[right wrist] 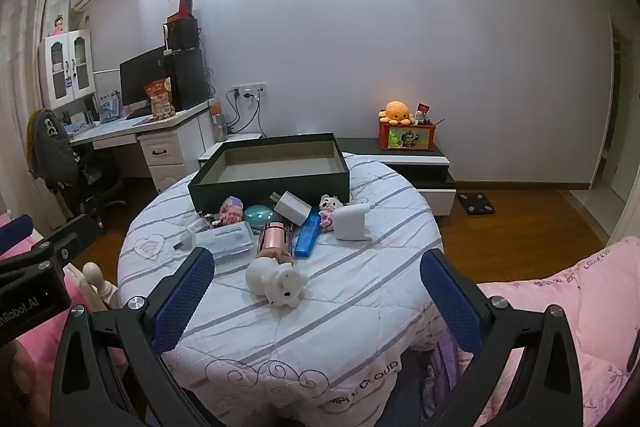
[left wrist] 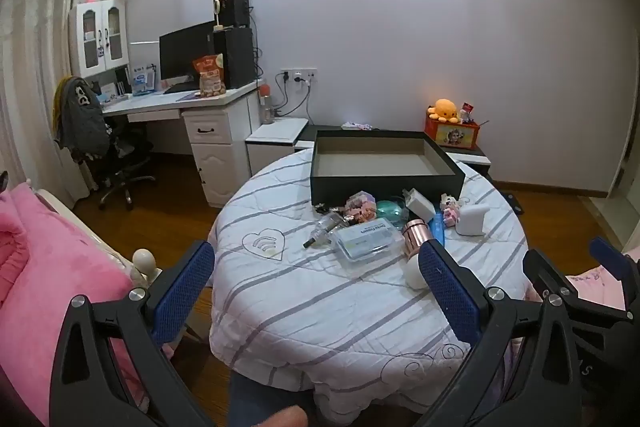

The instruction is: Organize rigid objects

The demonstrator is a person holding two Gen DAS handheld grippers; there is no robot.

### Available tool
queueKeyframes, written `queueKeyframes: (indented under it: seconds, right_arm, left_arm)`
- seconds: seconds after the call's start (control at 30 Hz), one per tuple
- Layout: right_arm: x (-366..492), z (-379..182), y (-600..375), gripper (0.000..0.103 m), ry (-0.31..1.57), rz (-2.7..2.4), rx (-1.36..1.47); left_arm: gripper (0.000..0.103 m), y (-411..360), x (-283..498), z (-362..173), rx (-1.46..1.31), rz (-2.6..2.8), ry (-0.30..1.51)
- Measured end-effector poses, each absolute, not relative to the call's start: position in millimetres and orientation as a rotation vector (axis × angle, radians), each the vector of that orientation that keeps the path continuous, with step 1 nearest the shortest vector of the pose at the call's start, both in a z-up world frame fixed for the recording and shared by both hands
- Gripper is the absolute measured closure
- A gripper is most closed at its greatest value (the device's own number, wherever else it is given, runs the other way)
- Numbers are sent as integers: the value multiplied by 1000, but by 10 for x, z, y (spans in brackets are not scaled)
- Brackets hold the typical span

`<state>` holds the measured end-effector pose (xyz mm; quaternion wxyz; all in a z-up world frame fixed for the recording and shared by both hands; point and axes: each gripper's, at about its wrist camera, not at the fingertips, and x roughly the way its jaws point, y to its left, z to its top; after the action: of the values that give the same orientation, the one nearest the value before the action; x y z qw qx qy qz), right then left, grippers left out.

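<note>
A round table under a white striped quilt [left wrist: 304,307] [right wrist: 360,307] carries a shallow black box [left wrist: 384,163] [right wrist: 276,167], empty, at its far side. In front of the box lie several small objects: a clear plastic case [left wrist: 366,239] [right wrist: 228,239], a rose-gold cylinder [left wrist: 416,237] [right wrist: 274,237], a white toy [right wrist: 278,281], a blue case [right wrist: 307,237], a white charger [left wrist: 420,205] [right wrist: 292,207] and a white block [left wrist: 472,219] [right wrist: 351,223]. My left gripper [left wrist: 316,291] hovers open over the table's near edge. My right gripper [right wrist: 316,295] is open too, short of the white toy.
A pink-covered bed [left wrist: 44,267] lies at the left and pink bedding [right wrist: 580,307] at the right. A white desk [left wrist: 188,103] with a monitor and a chair stands at the back left. A low cabinet [right wrist: 408,155] with a red box and an orange plush stands behind the table.
</note>
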<state>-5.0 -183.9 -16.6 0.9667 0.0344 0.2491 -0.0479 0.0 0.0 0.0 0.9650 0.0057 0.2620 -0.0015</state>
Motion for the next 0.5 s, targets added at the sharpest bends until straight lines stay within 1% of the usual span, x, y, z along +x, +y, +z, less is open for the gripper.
queueKeyframes:
  seconds: [0.5]
  right_arm:
    - [-60,-146,-1755,0,492,-99,46]
  left_arm:
    - [0,53,-33,53,20,1,505]
